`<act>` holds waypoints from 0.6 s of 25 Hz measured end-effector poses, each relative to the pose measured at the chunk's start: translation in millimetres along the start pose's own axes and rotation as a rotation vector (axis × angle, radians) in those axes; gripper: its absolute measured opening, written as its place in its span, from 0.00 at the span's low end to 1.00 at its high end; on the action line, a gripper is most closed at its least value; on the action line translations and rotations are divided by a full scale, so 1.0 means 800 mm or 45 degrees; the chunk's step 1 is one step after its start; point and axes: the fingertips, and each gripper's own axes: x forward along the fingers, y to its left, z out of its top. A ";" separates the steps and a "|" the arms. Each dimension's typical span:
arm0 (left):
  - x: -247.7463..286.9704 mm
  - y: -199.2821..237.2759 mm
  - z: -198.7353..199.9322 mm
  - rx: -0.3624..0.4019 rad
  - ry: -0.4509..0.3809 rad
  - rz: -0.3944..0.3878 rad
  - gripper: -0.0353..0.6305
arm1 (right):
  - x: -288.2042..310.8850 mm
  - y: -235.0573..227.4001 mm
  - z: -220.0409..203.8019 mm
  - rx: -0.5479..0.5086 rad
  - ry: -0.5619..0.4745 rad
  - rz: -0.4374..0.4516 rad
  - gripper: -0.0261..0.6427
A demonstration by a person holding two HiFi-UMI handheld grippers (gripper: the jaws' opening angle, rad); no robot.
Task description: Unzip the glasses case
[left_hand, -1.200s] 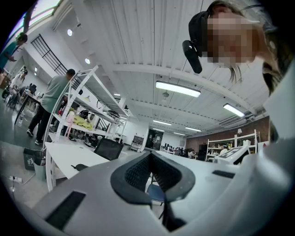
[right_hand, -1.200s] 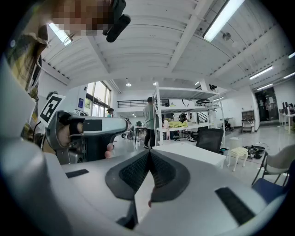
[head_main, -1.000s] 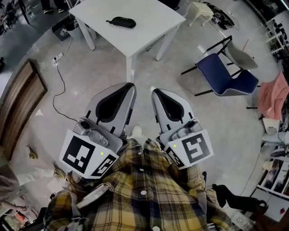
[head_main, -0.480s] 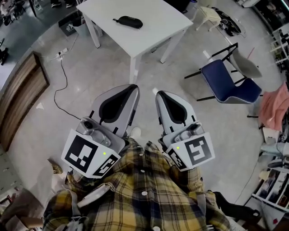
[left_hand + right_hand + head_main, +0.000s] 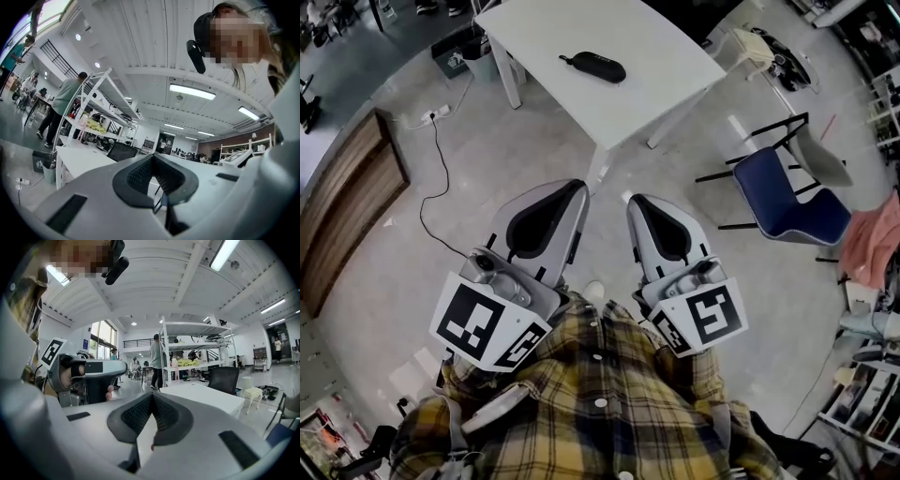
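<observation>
We are holding the left claw (image 5: 568, 188) and the right claw (image 5: 636, 201) pressed together and empty, with the glasses case (image 5: 592, 67) lying on the white surface (image 5: 661, 80) well ahead of both. Once near, we are planning to pin the case with one claw and pinch the zip pull, too small to see yet, with the other.

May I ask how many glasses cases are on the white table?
1: the black glasses case lies near the middle of the white table, whose far end is out of frame.
</observation>
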 end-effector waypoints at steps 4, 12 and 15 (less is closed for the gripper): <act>0.014 0.066 0.027 0.005 0.000 -0.015 0.06 | 0.067 0.001 0.014 0.015 0.002 -0.026 0.04; 0.028 0.175 0.055 0.007 0.035 -0.066 0.06 | 0.170 -0.005 0.021 0.037 0.013 -0.112 0.04; 0.023 0.209 0.062 -0.002 0.043 -0.059 0.06 | 0.194 -0.007 0.017 0.061 0.031 -0.160 0.04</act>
